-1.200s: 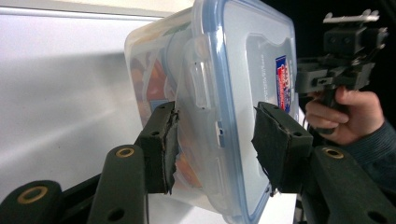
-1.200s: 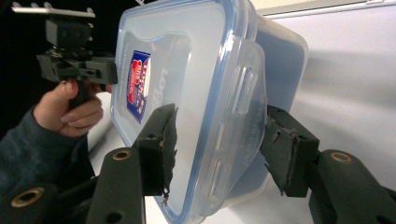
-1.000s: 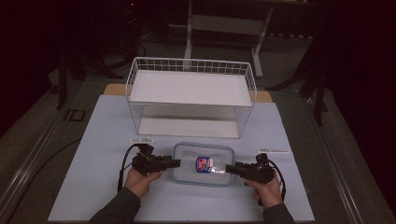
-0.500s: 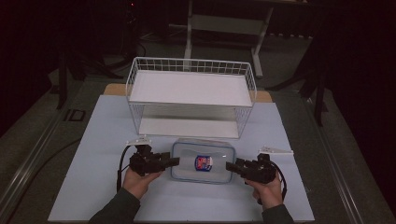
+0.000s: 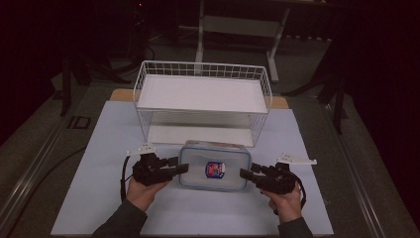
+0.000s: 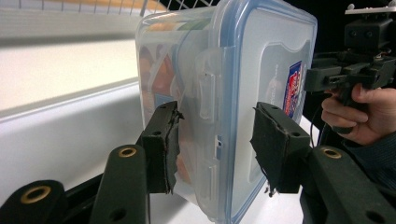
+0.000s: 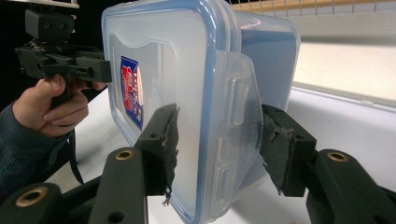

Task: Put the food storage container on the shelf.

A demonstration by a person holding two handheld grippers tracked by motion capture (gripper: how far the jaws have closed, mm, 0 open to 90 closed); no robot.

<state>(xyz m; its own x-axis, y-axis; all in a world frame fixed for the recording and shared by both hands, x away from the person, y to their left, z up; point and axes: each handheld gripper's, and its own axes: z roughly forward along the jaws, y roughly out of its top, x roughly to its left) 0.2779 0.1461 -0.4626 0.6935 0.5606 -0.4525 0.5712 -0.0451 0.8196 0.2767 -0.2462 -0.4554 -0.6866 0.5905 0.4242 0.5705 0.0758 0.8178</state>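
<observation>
A clear plastic container [image 5: 214, 171] with a blue-rimmed lid and a red and blue label is held between my two grippers, just in front of the white wire rack [image 5: 203, 67]. My left gripper [image 5: 182, 168] is shut on its left end, and my right gripper [image 5: 246, 173] is shut on its right end. In the left gripper view the pads of the left gripper [image 6: 215, 140] press both sides of the container [image 6: 224, 93] around a side latch. Orange contents show through the wall. The right gripper view shows the right gripper [image 7: 217, 140] clamping the container [image 7: 187, 70] the same way.
The two-tier rack has a white upper shelf [image 5: 203, 94] and an open lower level [image 5: 198, 135] right behind the container. A pale blue mat [image 5: 99, 148] covers the table, with bare room at left and right. Dark floor and a metal stand lie beyond.
The container and both grippers have shifted a little forward toward the rack. Both grips are unchanged.
</observation>
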